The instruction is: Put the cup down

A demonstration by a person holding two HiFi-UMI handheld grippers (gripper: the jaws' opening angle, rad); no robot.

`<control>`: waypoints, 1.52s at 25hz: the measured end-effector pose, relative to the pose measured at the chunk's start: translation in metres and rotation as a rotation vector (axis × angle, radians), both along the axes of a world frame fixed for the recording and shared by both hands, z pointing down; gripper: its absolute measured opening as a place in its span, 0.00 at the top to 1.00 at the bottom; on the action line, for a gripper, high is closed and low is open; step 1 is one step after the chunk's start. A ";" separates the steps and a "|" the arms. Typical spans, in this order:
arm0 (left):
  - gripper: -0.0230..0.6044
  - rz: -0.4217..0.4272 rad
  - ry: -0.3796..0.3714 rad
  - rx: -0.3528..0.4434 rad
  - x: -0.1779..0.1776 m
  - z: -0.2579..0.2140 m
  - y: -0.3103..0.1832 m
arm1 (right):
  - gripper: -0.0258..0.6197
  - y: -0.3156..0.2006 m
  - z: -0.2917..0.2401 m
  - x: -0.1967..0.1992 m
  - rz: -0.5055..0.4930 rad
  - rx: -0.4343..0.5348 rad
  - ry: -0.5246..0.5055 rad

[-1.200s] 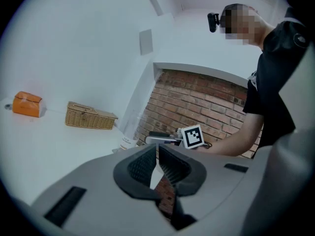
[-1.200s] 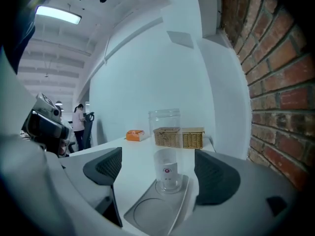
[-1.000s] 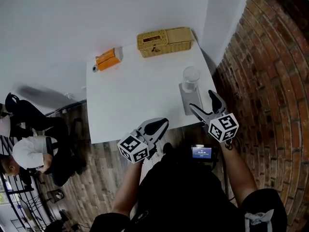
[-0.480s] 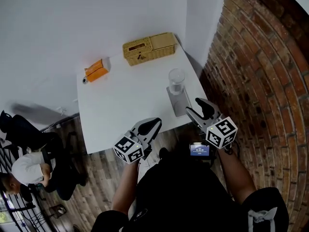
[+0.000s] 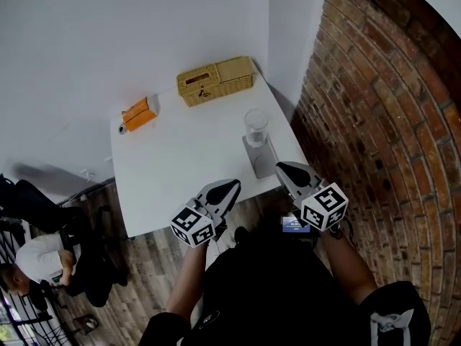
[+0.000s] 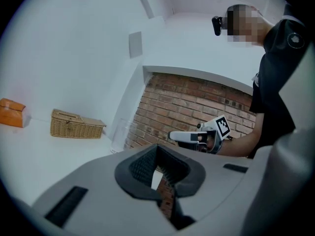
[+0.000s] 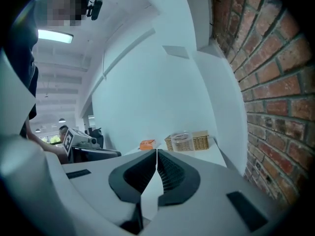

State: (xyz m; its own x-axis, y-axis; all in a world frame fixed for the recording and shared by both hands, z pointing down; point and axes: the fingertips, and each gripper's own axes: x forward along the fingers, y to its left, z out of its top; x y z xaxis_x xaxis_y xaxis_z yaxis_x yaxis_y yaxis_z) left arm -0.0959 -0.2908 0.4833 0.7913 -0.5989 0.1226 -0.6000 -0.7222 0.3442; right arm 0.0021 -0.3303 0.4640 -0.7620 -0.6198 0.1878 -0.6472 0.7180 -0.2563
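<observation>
holds the right gripper (image 5: 282, 167) shut, pads flat against each other with nothing between them, just off the near edge of the white table (image 5: 173, 171) and not touching it. holds the left gripper (image 5: 233, 184) closed too and empty, beside the right one on its left, likewise short of the table edge. ahead of the right gripper's tips and well clear of them, finds the cup (image 5: 255, 127): clear, upright, standing on the far end of a grey mat (image 5: 262, 163) by the table's right edge. looking along the right gripper (image 7: 156, 154), sees that cup (image 7: 182, 141) a little right of the jaw line, in front of a wicker basket (image 7: 201, 140), with an orange box (image 7: 146, 144) just left of the line and the left gripper (image 7: 78, 139) far off to the left. looking along the left gripper (image 6: 157, 151), catches the cup (image 6: 121, 134) only faintly, ahead and slightly left of the tips, then the basket (image 6: 76, 124) further left and the orange box (image 6: 11, 113) at the far left, with the right gripper (image 6: 189, 137) off to the right. close on the right gripper's right side, meets a brick wall (image 5: 374, 121). well to the left of the left gripper, down on the wooden floor (image 5: 144, 265), shows a seated person (image 5: 43, 258).
</observation>
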 end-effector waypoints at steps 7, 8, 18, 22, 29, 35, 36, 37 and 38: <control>0.95 0.033 0.040 0.016 0.010 -0.010 -0.001 | 0.94 -0.010 -0.003 -0.004 -0.002 0.014 -0.018; 0.95 0.037 0.038 0.021 0.011 -0.012 -0.001 | 0.93 -0.012 -0.004 -0.004 -0.002 0.016 -0.018; 0.95 0.030 0.029 0.030 0.013 -0.016 -0.004 | 0.94 -0.017 0.000 -0.008 0.011 0.007 -0.024; 0.95 0.018 0.029 0.026 0.010 -0.016 -0.006 | 0.94 -0.020 0.001 -0.007 0.020 0.002 -0.018; 0.95 -0.004 0.031 0.026 0.007 -0.016 -0.009 | 0.94 -0.024 0.004 -0.004 0.031 -0.007 -0.002; 0.95 -0.012 0.025 0.027 0.003 -0.017 -0.010 | 0.94 -0.026 0.005 -0.004 0.035 -0.008 0.002; 0.95 -0.012 0.024 0.027 0.003 -0.017 -0.010 | 0.94 -0.026 0.006 -0.004 0.034 -0.009 0.003; 0.95 -0.010 0.023 0.028 0.003 -0.017 -0.009 | 0.94 -0.025 0.007 -0.004 0.033 -0.009 0.006; 0.95 -0.007 0.023 0.029 0.004 -0.017 -0.009 | 0.94 -0.025 0.007 -0.005 0.031 -0.009 0.008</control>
State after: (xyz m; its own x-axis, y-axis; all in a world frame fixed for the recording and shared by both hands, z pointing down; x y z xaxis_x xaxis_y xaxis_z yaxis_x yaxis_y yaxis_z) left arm -0.0920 -0.2994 0.4665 0.7893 -0.6078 0.0869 -0.5974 -0.7277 0.3369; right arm -0.0026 -0.3552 0.4713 -0.7407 -0.6414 0.2000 -0.6713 0.6951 -0.2571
